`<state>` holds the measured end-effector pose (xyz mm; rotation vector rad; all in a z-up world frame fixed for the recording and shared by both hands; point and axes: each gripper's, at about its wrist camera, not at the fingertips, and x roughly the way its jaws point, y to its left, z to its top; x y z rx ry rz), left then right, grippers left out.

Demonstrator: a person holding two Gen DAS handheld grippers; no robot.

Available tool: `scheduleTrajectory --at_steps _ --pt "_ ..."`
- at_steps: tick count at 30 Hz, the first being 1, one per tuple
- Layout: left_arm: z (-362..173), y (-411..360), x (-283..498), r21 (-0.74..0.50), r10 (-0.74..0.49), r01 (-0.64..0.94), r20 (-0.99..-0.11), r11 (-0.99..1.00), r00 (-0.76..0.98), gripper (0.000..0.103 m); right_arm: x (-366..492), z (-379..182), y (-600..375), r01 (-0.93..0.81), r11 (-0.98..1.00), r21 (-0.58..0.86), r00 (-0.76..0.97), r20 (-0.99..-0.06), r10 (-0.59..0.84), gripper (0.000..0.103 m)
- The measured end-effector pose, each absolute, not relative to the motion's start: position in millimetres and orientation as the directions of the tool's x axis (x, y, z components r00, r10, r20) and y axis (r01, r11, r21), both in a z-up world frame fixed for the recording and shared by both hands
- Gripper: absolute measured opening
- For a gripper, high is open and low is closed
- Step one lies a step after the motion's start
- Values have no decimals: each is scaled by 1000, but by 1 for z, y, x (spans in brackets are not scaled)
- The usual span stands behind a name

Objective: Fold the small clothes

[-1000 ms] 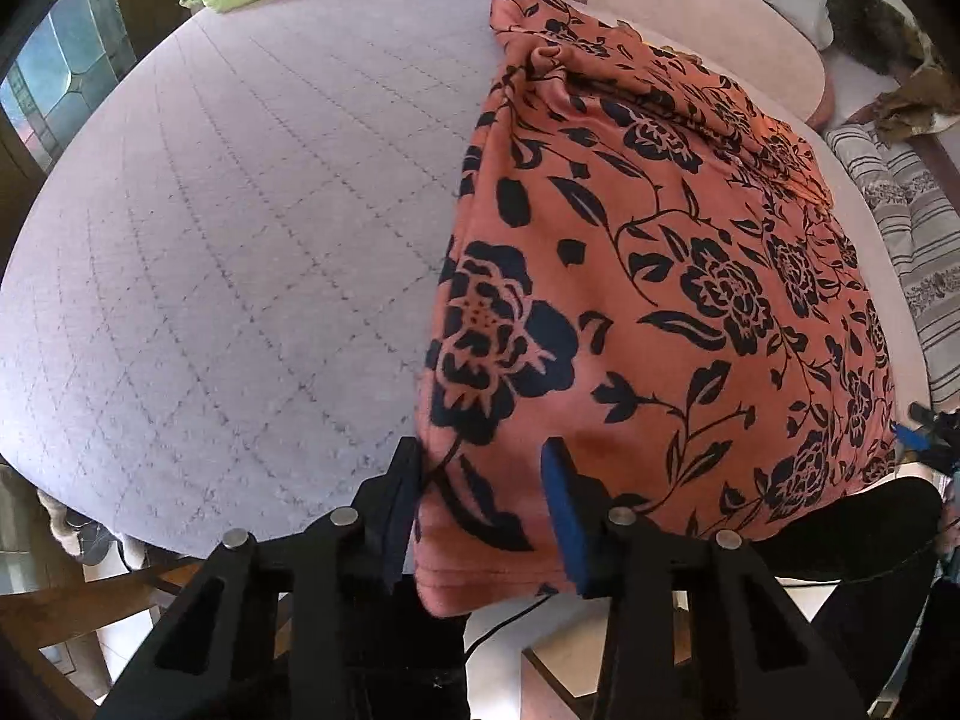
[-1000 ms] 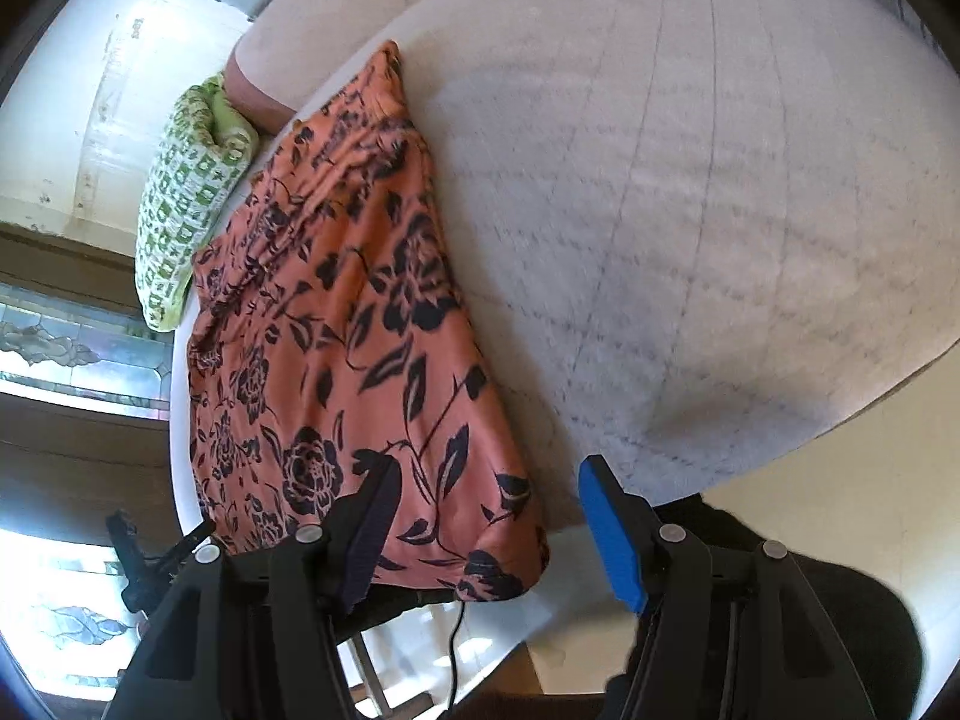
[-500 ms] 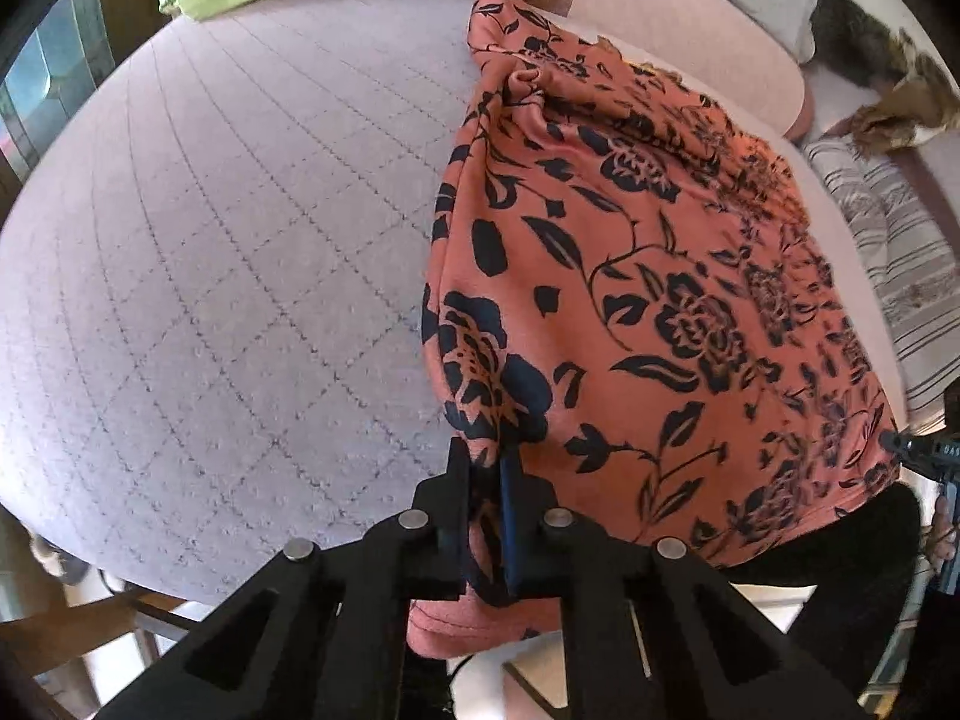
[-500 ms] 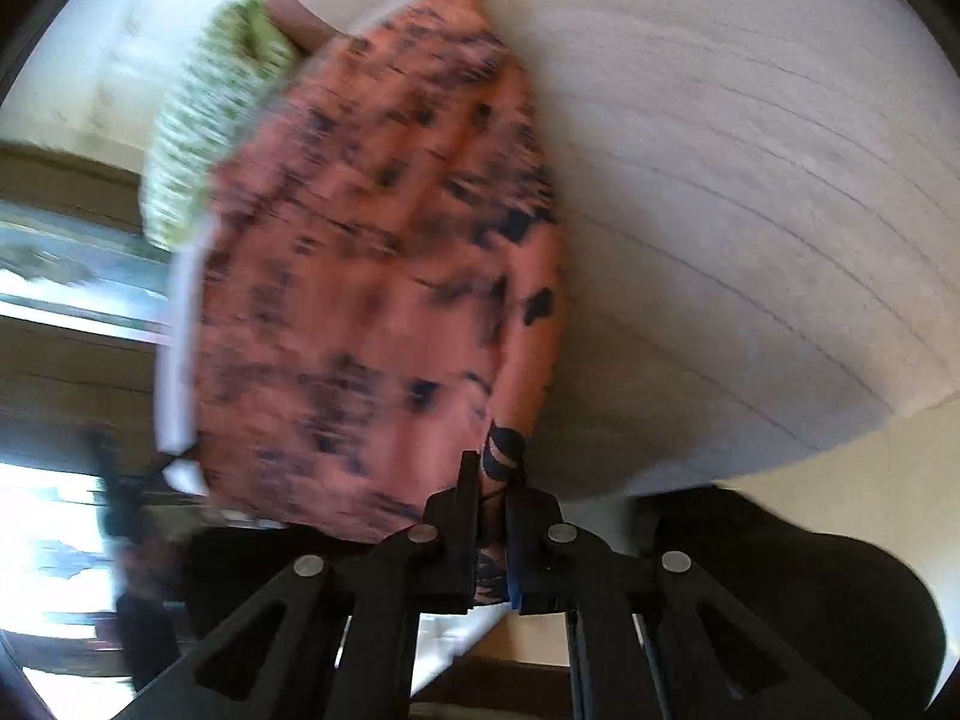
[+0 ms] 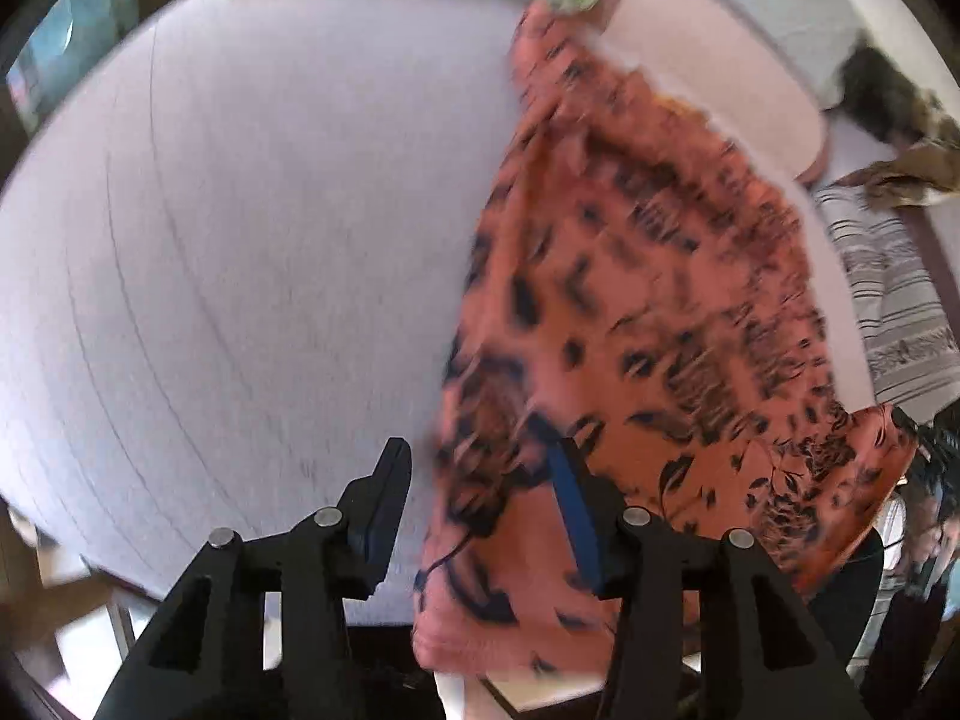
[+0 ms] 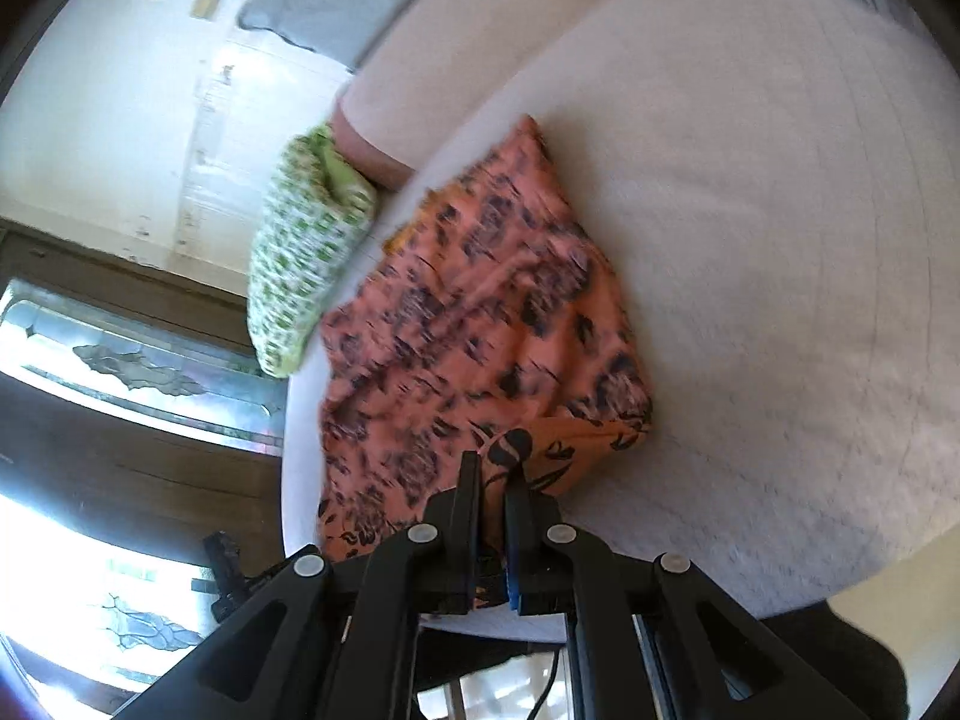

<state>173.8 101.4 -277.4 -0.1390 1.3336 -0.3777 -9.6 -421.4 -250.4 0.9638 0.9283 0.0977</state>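
Orange floral-print cotton garment (image 5: 648, 312) on the quilted lilac mattress (image 5: 252, 252), corner now pinched and lifted by right gripper (image 6: 493, 480); left gripper (image 5: 477, 480) reopening, hem loose between fingers, fold begun

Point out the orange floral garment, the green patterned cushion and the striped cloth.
orange floral garment (image 5: 654, 312): left wrist view, middle of its spread fabric.
green patterned cushion (image 6: 300, 264): right wrist view, its printed face.
striped cloth (image 5: 894, 300): left wrist view, its middle stripes.
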Motion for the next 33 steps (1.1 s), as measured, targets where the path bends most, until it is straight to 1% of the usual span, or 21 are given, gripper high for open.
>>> scheduleTrajectory --at_steps 1,2,5,7,10,11,12,14,17,19,20,21,24,25,26,27,28,33 --pt "-278 99 169 -300 -340 200 -917 933 210 50 -11 -259 -420 328 588 739 611 -641 465 7" --pt "-277 97 163 -291 -337 220 -916 931 219 52 -12 -263 -420 336 587 736 602 -647 467 7" --pt "-275 91 158 -296 -350 256 -916 920 199 52 -15 -272 -424 340 591 731 591 -656 471 7" --pt "-276 88 156 -303 -359 264 -912 916 199 51 -17 -266 -427 325 583 745 611 -636 472 7" --pt "-275 86 149 -350 -407 281 -895 894 182 51 -21 -249 -435 303 554 776 667 -587 458 7" --pt "-275 84 146 -367 -426 289 -888 884 172 41 -21 -244 -436 299 553 777 681 -580 447 7" --pt "-276 82 143 -373 -431 295 -887 879 163 30 -21 -239 -437 295 556 777 691 -576 437 7" --pt "-279 80 138 -363 -420 297 -894 883 159 22 -20 -232 -438 291 569 769 704 -575 416 7" --pt "-277 81 135 -364 -422 287 -889 886 176 21 -21 -233 -441 302 557 774 706 -574 414 7" --pt "-278 86 135 -313 -367 264 -911 912 186 21 -22 -239 -441 327 557 763 695 -594 405 7" --pt "-282 87 135 -293 -343 255 -922 921 181 23 -23 -242 -443 334 557 760 687 -601 408 7" --pt "-283 87 135 -306 -356 260 -919 916 170 27 -24 -245 -443 341 554 759 682 -606 410 7" --pt "-280 79 129 -289 -349 307 -922 907 166 27 -26 -250 -445 348 548 761 677 -608 415 7" --pt "-281 75 128 -282 -344 314 -924 906 164 26 -26 -250 -444 348 546 762 675 -608 418 7" --pt "-282 71 128 -272 -336 320 -928 907 163 20 -27 -250 -444 347 546 762 674 -608 420 7" --pt "-282 70 128 -262 -326 324 -931 909 163 12 -26 -249 -443 344 548 763 672 -607 423 7" --pt "-282 71 130 -265 -328 323 -931 908 158 10 -24 -248 -442 340 551 762 670 -608 426 7" --pt "-257 76 149 -435 -490 307 -862 847 130 8 -8 -232 -449 306 545 781 685 -578 444 7"
